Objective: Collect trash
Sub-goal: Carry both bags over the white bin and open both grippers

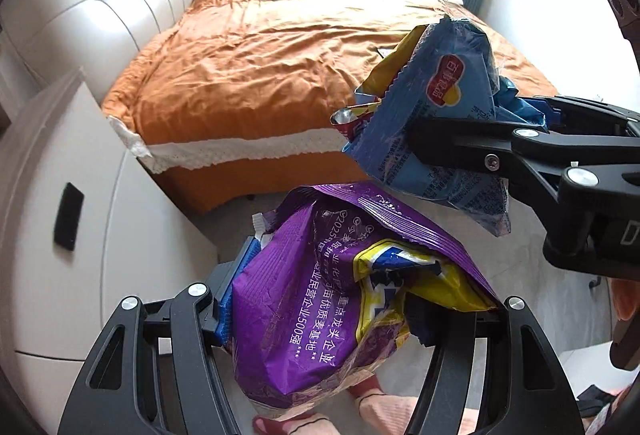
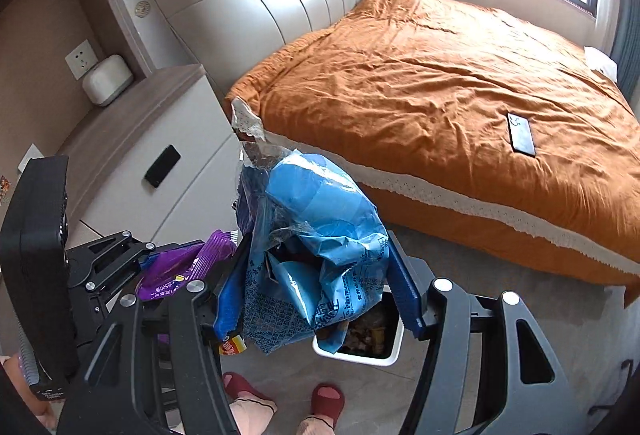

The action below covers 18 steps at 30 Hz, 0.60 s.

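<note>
My left gripper (image 1: 360,299) is shut on a purple snack bag (image 1: 304,299) with a yellow wrapper (image 1: 404,271) stuffed in it. My right gripper (image 2: 316,275) is shut on a crumpled blue snack bag (image 2: 320,227), held above a white trash bin (image 2: 360,331) on the floor that holds some wrappers. In the left wrist view the right gripper (image 1: 500,139) comes in from the right with the blue bag (image 1: 440,115). In the right wrist view the left gripper (image 2: 152,263) sits at the left with the purple bag (image 2: 180,271).
A bed with an orange cover (image 2: 440,75) fills the room behind, with a black phone (image 2: 521,134) lying on it. A white nightstand (image 2: 160,155) stands at the left. The person's feet in red slippers (image 2: 328,403) stand on the grey floor below.
</note>
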Available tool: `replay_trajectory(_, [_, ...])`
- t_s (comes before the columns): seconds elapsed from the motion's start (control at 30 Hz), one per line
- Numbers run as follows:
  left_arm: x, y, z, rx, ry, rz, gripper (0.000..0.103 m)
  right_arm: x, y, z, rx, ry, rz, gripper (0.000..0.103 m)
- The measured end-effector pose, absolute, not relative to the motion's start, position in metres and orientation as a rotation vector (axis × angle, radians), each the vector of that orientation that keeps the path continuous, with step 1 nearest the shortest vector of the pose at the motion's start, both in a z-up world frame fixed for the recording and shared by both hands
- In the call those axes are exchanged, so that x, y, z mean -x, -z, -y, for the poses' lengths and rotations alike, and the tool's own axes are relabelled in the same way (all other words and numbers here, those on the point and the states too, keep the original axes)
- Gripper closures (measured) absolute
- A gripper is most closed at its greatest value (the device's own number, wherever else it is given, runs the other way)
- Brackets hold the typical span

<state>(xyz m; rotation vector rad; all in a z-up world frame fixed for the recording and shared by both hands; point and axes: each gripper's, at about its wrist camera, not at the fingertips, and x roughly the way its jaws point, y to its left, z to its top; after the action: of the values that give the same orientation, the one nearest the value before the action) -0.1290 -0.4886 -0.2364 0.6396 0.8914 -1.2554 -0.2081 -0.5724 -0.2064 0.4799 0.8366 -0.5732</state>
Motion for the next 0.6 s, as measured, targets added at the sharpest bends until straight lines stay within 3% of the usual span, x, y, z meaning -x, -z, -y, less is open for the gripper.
replay_trajectory(0.3, [0.115, 0.348, 0.518, -0.616, 1.354, -0.991, 0.039, 0.21, 0.32, 0.595, -0.581, 0.626, -0.932, 0.04])
replay_trajectory(0.33, [0.116, 0.359, 0.521, -0.615, 1.354, -1.0, 0.037, 0.209, 0.333, 0.597, -0.585, 0.631, -0.941, 0.039])
replay_trajectory(0.37, [0.114, 0.373, 0.523, -0.604, 1.354, -1.014, 0.027, 0.208, 0.342, 0.597, -0.589, 0.634, -0.945, 0.038])
replay_trajectory(0.4, [0.113, 0.384, 0.525, -0.591, 1.35, -1.028, 0.019, 0.208, 0.356, 0.599, -0.595, 0.634, -0.95, 0.03])
replay_trajectory(0.43, [0.114, 0.395, 0.526, -0.579, 1.336, -1.036, 0.004, 0.207, 0.368, 0.601, -0.592, 0.636, -0.967, 0.006])
replay_trajectory(0.6, [0.112, 0.432, 0.526, -0.556, 1.315, -1.081, 0.005, 0.211, 0.411, 0.607, -0.601, 0.69, -1.03, 0.005])
